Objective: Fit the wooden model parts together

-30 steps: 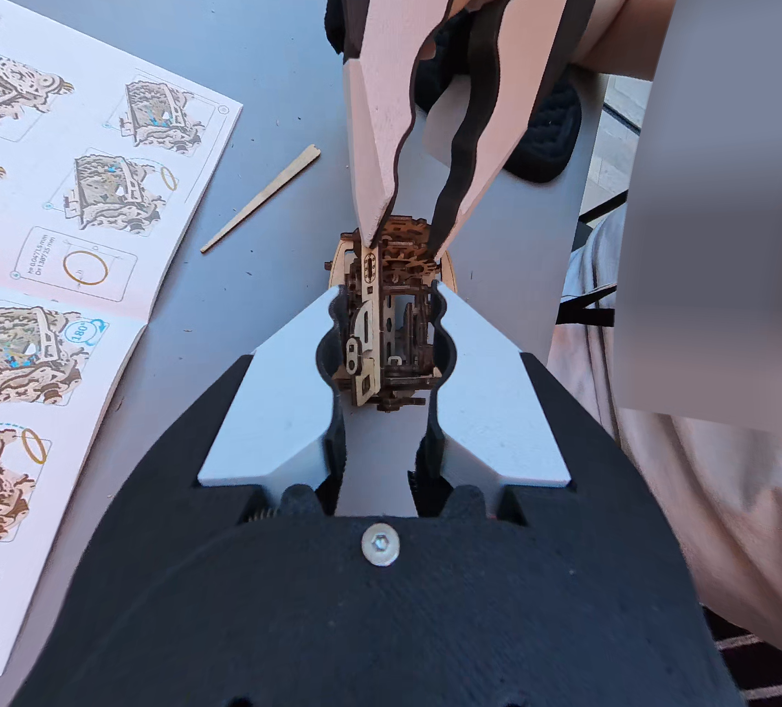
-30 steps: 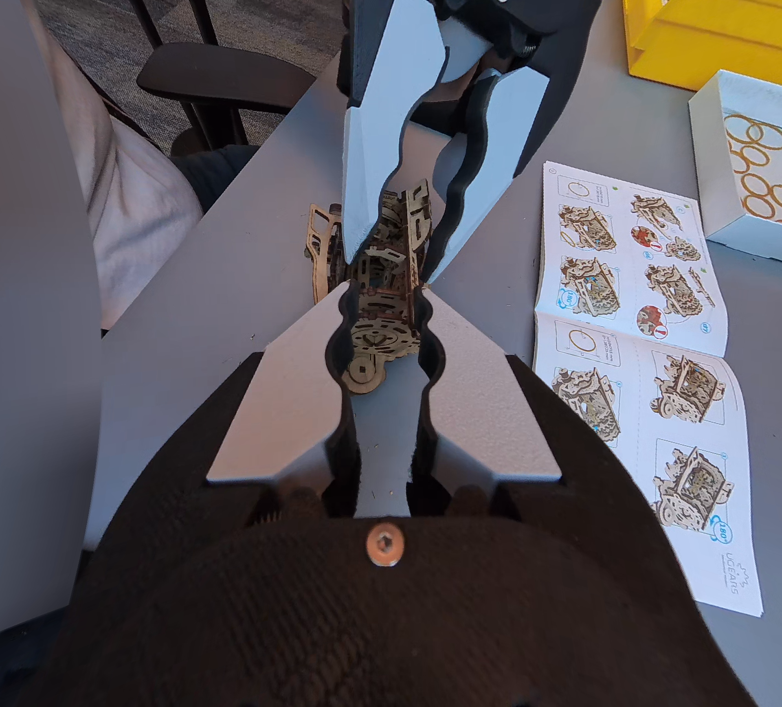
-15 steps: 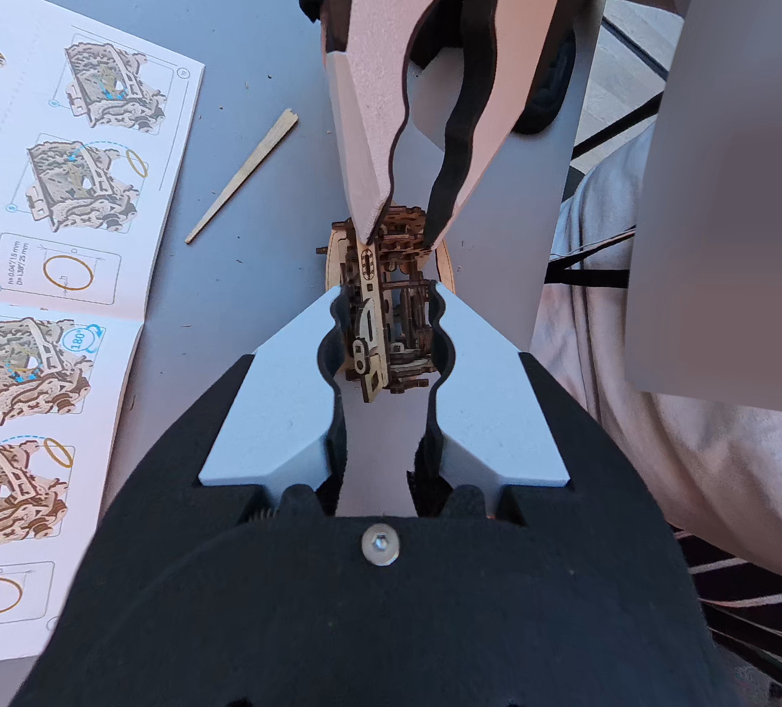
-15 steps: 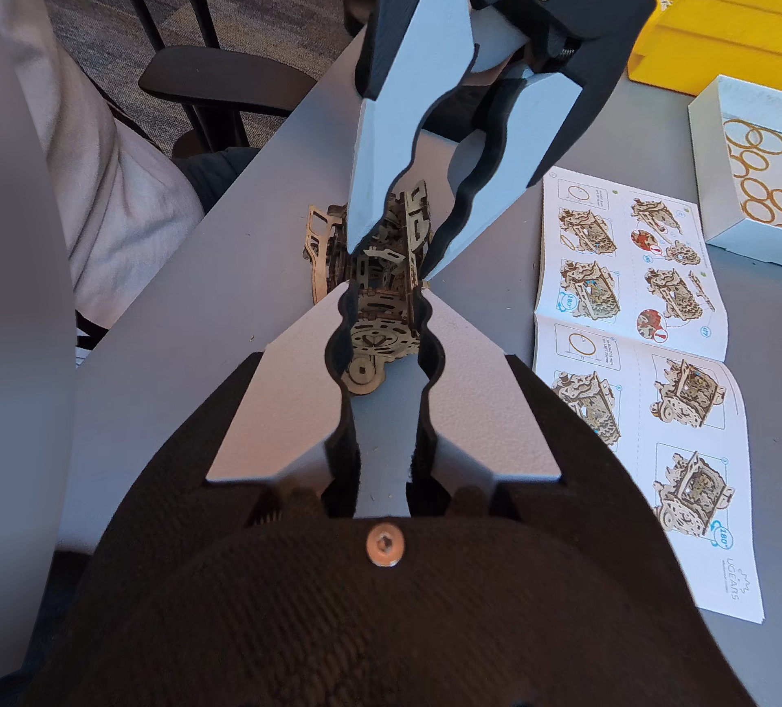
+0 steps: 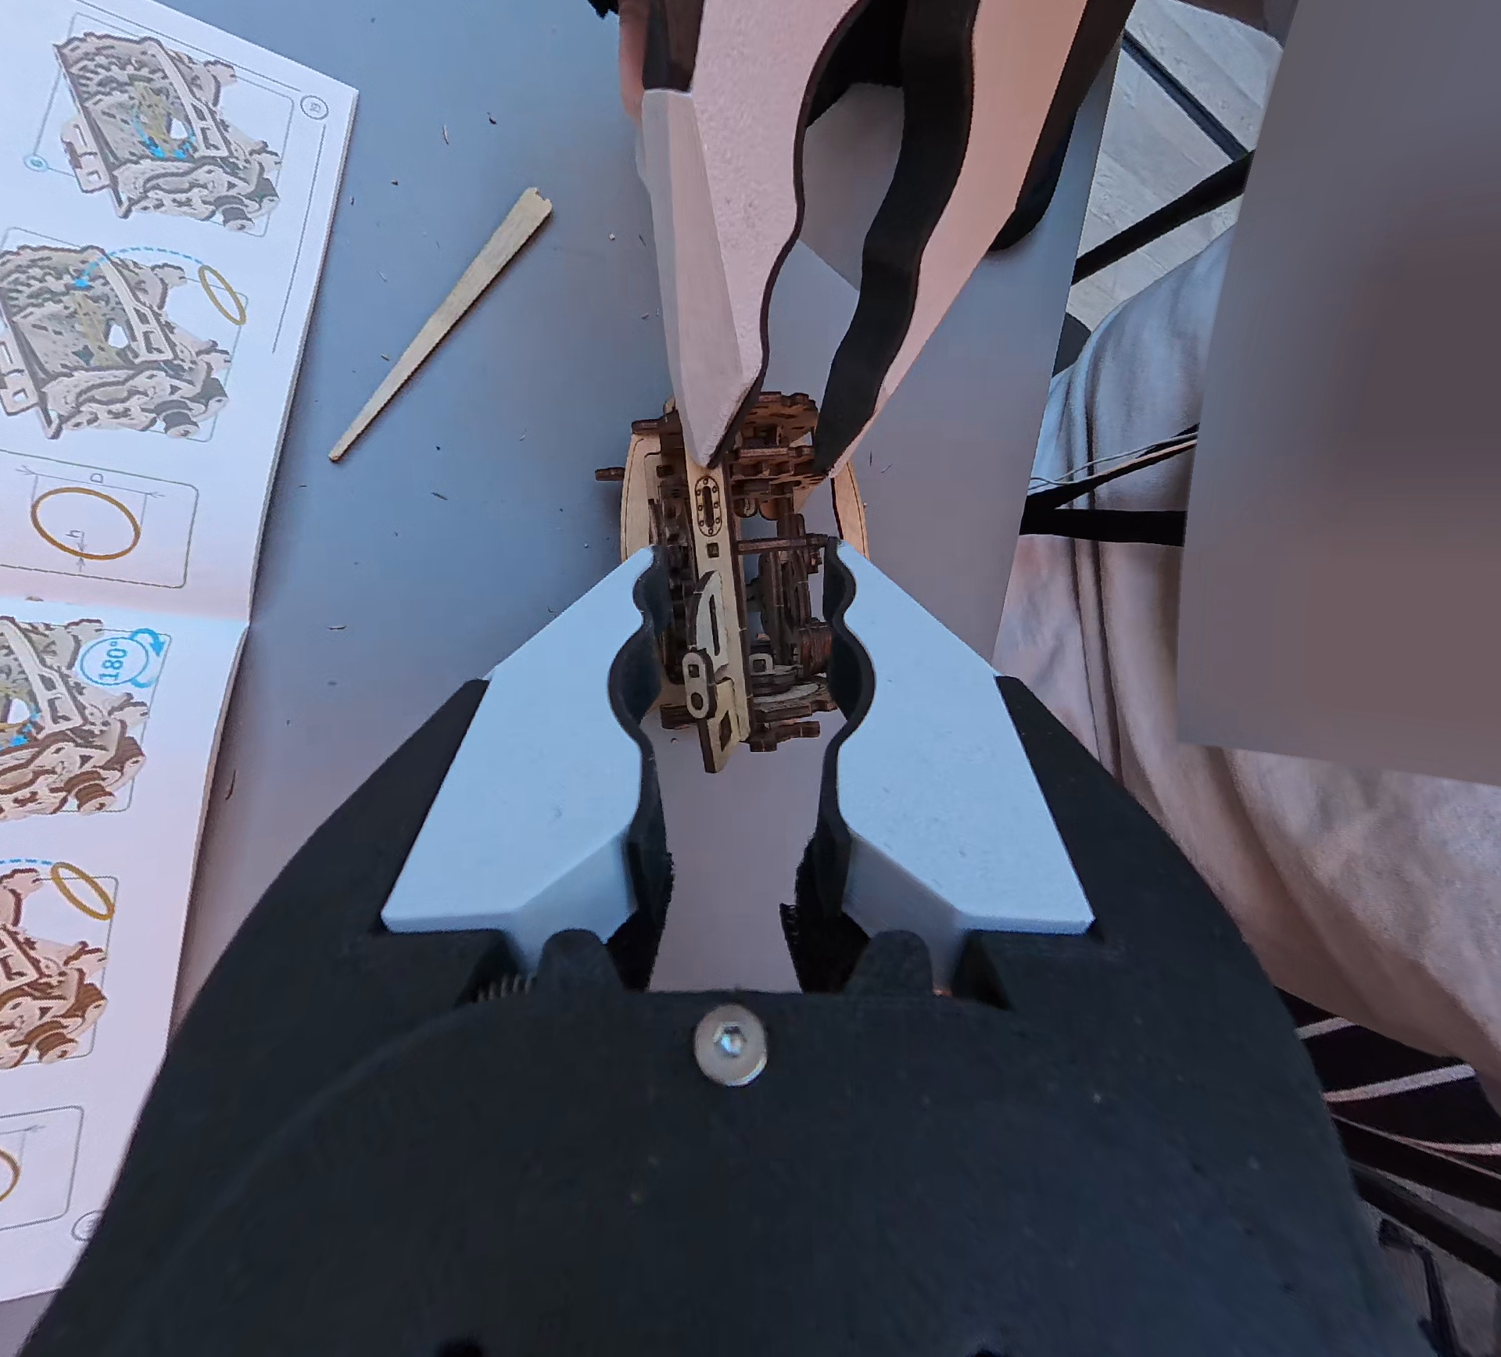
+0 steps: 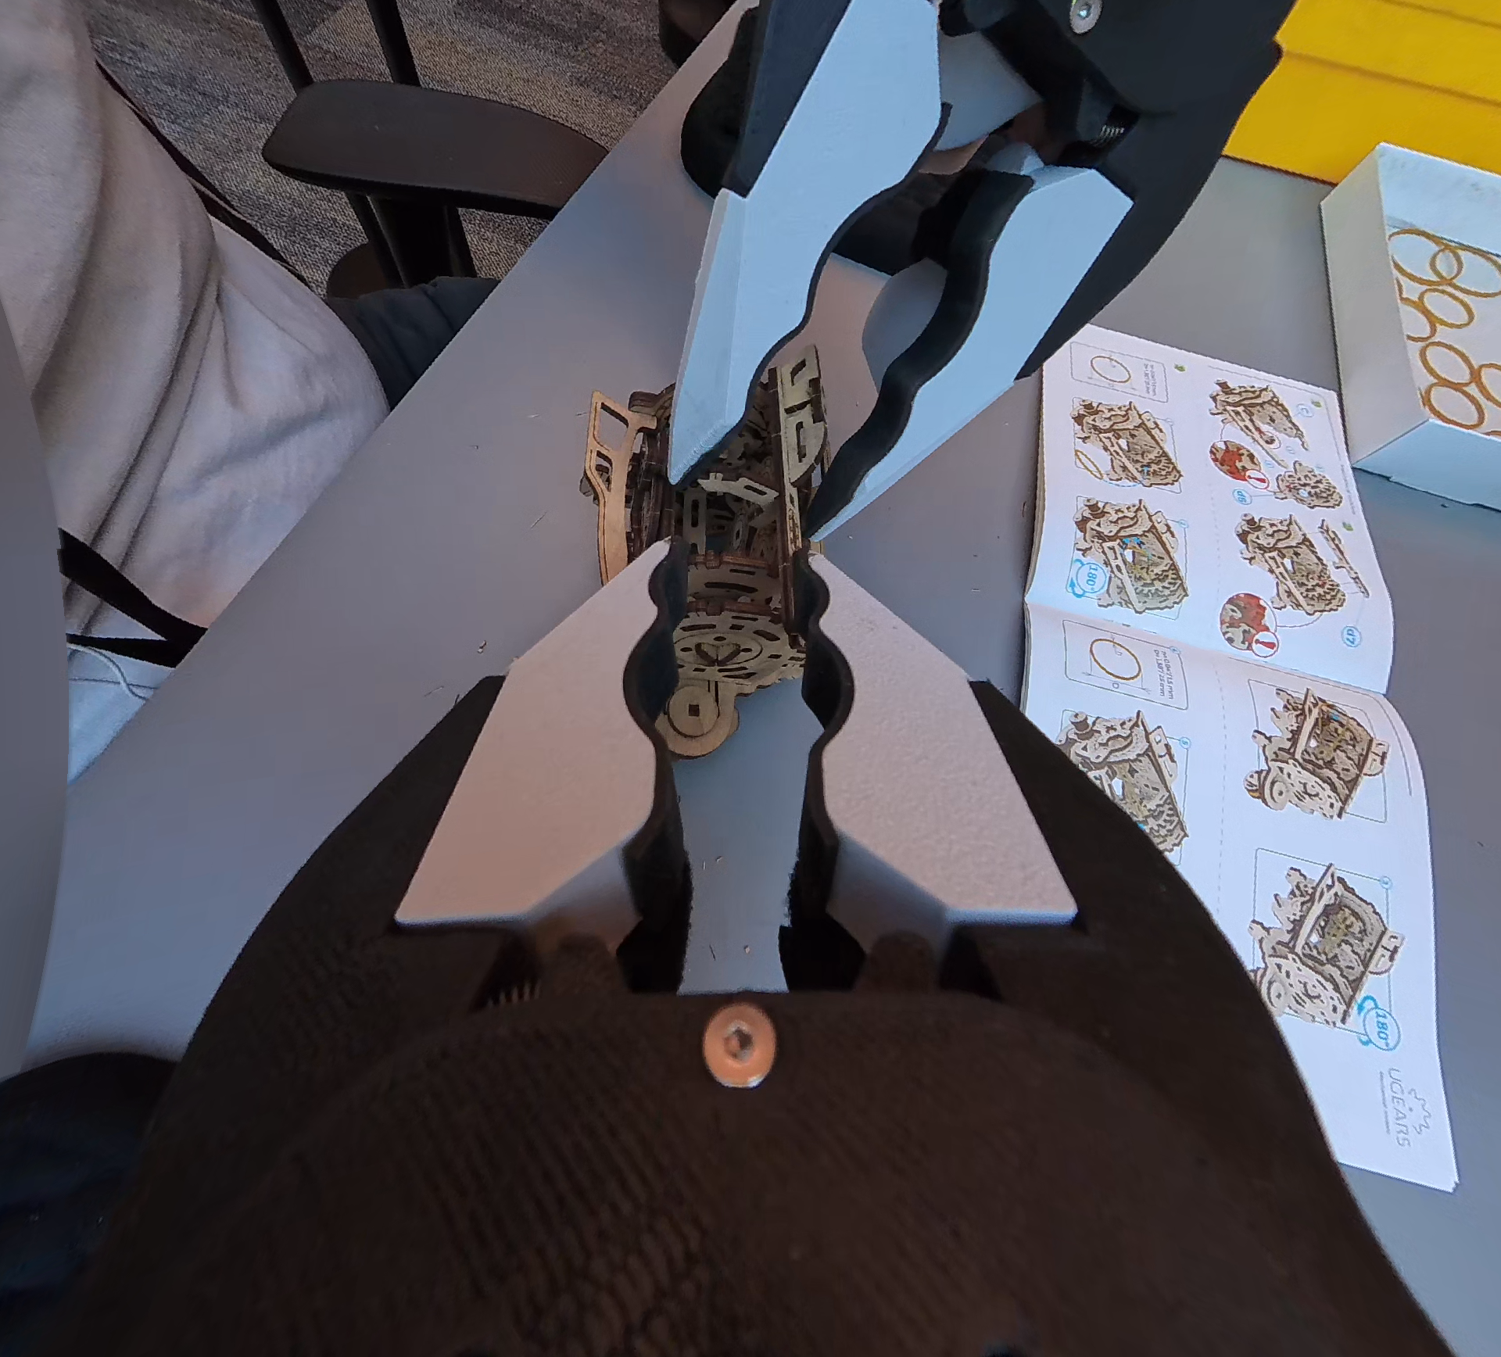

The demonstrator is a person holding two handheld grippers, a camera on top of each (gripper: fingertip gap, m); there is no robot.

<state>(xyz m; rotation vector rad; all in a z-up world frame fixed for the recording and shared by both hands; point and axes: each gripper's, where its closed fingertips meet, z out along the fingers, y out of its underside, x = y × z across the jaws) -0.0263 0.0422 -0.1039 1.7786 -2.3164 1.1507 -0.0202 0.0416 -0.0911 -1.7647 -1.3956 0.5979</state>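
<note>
Grey table point(image 5: 455, 2), both grippers' jaws clamped on wooden model point(image 5: 743, 611), left gripper point(image 5: 743, 563), right gripper point(image 6: 735, 555)

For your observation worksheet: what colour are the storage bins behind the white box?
Bright yellow bins, seen best in the right wrist view, beyond the white box.

We look from two wrist cameras, each set just behind its own fingers and tilted down at the grey table point(image 5: 455, 19) from close range. They face each other: each view shows the opposite gripper at its far side. Both share the wooden model point(image 5: 739, 587) point(image 6: 731, 587) and the instruction booklet point(image 5: 122, 425) point(image 6: 1218, 668).
</note>
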